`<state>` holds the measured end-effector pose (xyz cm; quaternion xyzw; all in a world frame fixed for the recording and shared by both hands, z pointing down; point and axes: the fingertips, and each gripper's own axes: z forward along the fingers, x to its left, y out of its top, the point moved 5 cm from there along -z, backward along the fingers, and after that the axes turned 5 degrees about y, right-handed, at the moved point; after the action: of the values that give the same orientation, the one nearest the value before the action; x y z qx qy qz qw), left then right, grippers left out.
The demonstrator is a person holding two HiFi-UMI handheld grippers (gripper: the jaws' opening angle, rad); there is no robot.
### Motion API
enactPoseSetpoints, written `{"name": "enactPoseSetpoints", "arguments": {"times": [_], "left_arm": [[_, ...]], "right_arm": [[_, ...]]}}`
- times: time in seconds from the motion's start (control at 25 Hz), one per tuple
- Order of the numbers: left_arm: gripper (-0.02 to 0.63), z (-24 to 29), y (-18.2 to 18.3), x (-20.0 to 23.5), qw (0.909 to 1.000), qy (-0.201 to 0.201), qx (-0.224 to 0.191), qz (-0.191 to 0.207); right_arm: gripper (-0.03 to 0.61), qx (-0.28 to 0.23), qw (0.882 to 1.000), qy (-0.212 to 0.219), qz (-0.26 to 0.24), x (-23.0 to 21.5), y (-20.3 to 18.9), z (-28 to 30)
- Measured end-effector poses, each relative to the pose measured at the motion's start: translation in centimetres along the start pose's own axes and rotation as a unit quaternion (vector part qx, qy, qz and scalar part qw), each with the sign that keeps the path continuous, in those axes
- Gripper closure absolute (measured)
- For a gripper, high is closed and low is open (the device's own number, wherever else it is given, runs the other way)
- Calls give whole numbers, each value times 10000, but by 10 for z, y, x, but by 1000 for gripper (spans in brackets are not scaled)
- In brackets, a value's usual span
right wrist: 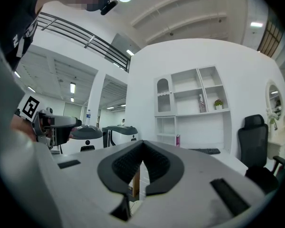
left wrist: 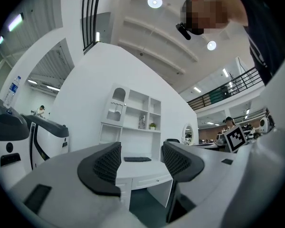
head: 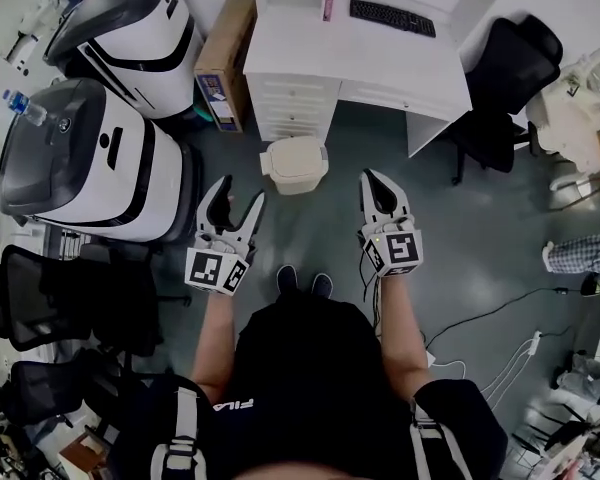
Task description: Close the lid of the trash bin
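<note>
Pads of the left tongs [left wrist: 141, 163] are black with a fine grid texture. They stand well apart with nothing between them, and only the far white desk [head: 380, 68] shows through the gap. The right tongs [right wrist: 142, 163] have the same black pads, pressed together at the tips and holding nothing. Each tongs body is pale grey and carries a marker cube [head: 217, 271] with black-and-white square patterns. Both tongs point about level, side by side and apart, and touch nothing.

The trash bin [head: 295, 165] stands on the grey floor [head: 450, 248] ahead of the tongs, between them and just before the desk. It is cream plastic, a rounded square, and its lid [head: 298, 153] lies flat on top. A black keyboard [head: 392, 16] lies further ahead on the desk. Ahead and left of the left tongs is a brown cardboard box [head: 225, 63]; I cannot read its label. Behind the tongs, the person's black shirt [head: 300, 358] has white letters that seem to read "FILA".
</note>
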<state>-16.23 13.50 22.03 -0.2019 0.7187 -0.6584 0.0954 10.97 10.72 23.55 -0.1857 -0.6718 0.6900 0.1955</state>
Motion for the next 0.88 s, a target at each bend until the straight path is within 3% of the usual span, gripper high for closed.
{"name": "enactPoseSetpoints", "arguments": {"times": [0.28, 0.44, 0.6, 0.88], "left_arm": [[333, -13, 5, -10, 9999, 66, 44, 110], [460, -22, 3, -14, 9992, 282, 61, 271], [609, -25, 1, -12, 9984, 507, 163, 179], [611, -18, 0, -15, 9983, 479, 216, 265]], "right_arm": [[574, -82, 9997, 143, 193, 8, 1, -9], [574, -96, 9995, 162, 260, 9, 1, -17], [574, -118, 9989, 162, 419, 5, -1, -24], [574, -131, 9990, 94, 421, -8, 2, -29]]}}
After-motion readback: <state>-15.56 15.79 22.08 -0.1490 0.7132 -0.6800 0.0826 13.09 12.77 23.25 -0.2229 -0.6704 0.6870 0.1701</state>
